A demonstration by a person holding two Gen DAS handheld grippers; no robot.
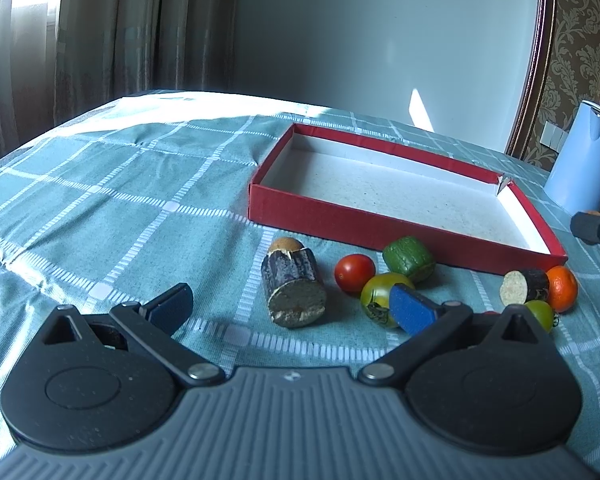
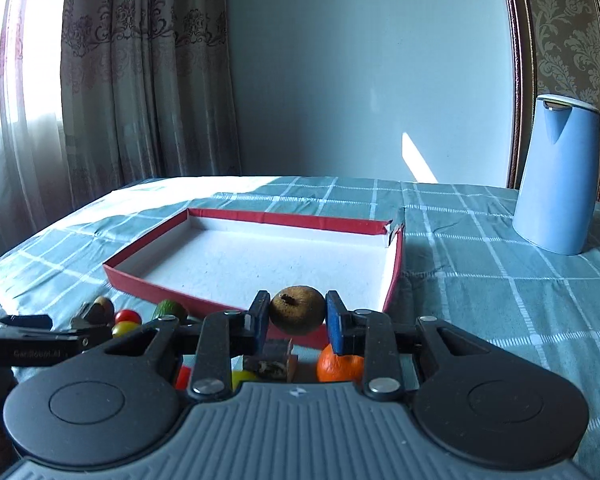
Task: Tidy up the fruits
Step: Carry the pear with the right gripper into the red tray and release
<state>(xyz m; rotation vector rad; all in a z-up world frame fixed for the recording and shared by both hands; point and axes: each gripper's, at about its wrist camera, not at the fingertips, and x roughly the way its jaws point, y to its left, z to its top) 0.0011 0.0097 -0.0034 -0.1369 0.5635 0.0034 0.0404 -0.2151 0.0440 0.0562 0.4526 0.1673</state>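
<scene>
- Right gripper (image 2: 298, 316) nearest lens, pinching brown round fruit (image 2: 297, 310) between both pads, lifted off the cloth.
- Red box (image 2: 256, 214) lies straight ahead at 12 o'clock, empty, long axis running left-right; likely drop target.
- Left gripper (image 1: 292, 306) spread wide, holding nothing; log-like piece (image 1: 294, 286) between its fingers.
- Orange (image 2: 338, 366) below the held fruit.

Domestic room. Indicators: patterned curtains (image 2: 140, 80) over a bright window, damask wallpaper (image 2: 568, 20) behind a wooden frame, a checked teal tablecloth (image 2: 480, 280) covering the worktop, and a blue electric kettle (image 2: 556, 176) standing on it.
</scene>
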